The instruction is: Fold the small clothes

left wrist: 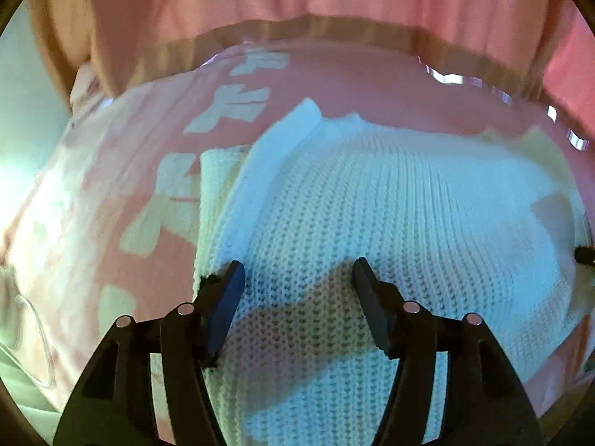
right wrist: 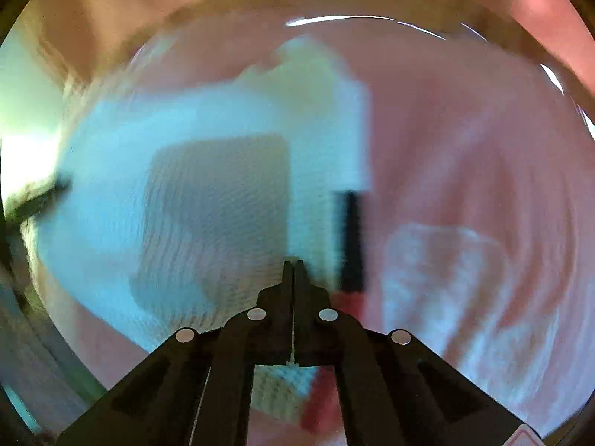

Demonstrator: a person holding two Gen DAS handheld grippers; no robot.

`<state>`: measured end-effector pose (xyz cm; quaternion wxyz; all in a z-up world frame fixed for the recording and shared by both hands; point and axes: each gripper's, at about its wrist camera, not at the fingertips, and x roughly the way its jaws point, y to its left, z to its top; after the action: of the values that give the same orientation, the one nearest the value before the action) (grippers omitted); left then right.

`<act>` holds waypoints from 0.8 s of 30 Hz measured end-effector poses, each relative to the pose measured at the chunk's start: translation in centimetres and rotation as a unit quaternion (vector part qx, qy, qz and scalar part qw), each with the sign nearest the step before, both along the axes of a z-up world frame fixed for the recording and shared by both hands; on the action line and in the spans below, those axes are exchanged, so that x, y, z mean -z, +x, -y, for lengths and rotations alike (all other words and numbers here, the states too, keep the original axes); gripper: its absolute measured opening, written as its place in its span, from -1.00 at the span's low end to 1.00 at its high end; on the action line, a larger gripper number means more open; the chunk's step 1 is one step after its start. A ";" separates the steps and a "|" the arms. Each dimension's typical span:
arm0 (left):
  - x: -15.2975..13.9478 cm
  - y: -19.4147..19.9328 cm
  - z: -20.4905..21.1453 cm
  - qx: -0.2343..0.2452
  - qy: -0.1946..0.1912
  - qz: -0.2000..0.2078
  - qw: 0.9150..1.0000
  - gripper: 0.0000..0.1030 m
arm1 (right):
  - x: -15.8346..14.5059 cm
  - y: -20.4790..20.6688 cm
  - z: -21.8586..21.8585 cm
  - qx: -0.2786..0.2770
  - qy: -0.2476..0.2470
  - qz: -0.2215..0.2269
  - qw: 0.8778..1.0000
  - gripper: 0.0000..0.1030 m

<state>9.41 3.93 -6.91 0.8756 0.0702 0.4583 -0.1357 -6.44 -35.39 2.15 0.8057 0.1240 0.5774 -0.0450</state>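
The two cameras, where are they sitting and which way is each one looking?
Left wrist view: sits on the left gripper, looking forward and down along its spread fingers over the white knitted sweater on the pink cloth; both black fingers show.
Right wrist view: sits on the right gripper, looking along its closed fingers at the sweater and cloth; very blurred, so a pinch of fabric cannot be confirmed.
Shared: the sweater and the pink cloth.
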 end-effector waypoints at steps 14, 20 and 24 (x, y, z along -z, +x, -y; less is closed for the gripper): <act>-2.6 -1.5 -0.2 -0.047 -0.037 0.026 0.998 0.58 | -2.0 2.3 1.0 0.104 0.018 0.054 0.993 0.01; -2.6 -1.4 1.2 -0.044 -0.014 0.032 0.998 0.58 | -2.6 5.1 -3.9 -0.005 0.012 0.083 0.996 -1.00; -2.1 -0.7 1.5 -0.048 -0.006 0.021 0.999 0.58 | 0.6 7.8 -2.6 0.010 -0.056 0.038 0.998 -1.00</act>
<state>8.68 2.41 -4.80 0.8909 0.0453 0.4419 -0.0952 1.39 -32.84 1.55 0.8321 0.0864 0.5419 -0.0803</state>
